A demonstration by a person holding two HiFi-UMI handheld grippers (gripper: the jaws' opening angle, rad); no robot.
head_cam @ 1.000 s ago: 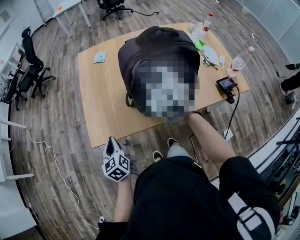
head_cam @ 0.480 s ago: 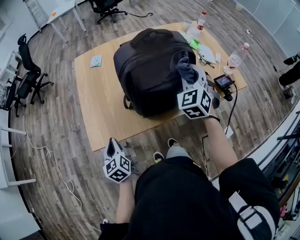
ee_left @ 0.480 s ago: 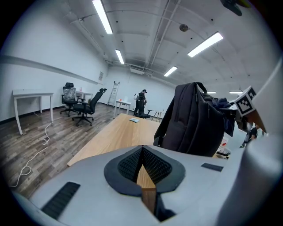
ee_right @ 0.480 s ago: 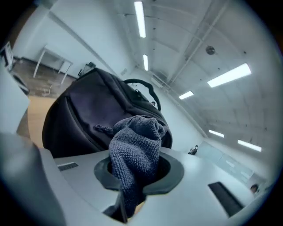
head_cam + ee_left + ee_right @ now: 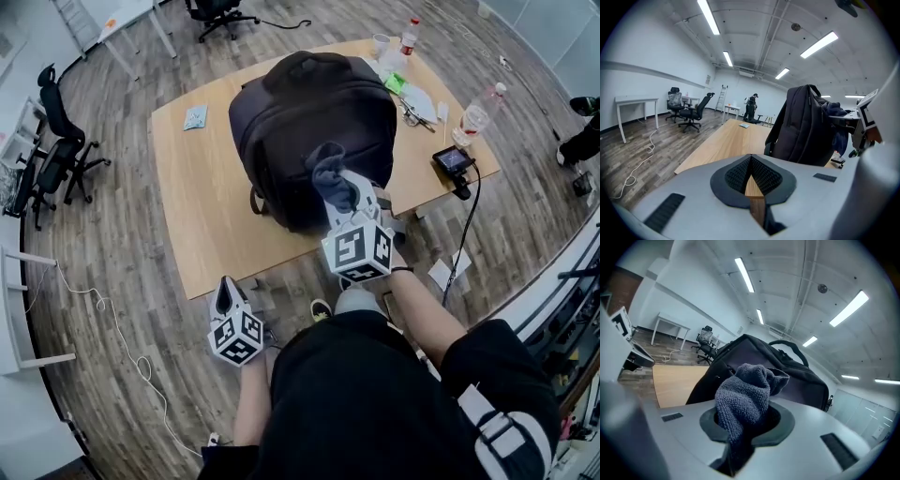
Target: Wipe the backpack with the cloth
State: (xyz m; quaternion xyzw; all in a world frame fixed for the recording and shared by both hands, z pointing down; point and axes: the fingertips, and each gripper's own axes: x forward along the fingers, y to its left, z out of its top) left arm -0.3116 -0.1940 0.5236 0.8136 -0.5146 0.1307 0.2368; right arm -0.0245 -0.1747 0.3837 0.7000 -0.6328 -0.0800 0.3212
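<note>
Right gripper view: right claw clamps cloth.

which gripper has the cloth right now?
The right gripper, jaws clamped on the grey cloth by the backpack. The left gripper is shut and empty, low off the table's near edge.

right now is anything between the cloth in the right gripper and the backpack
Nothing visible does. The right gripper holds the cloth close before the near side of the backpack, with no object between them; contact can't be told.
</note>
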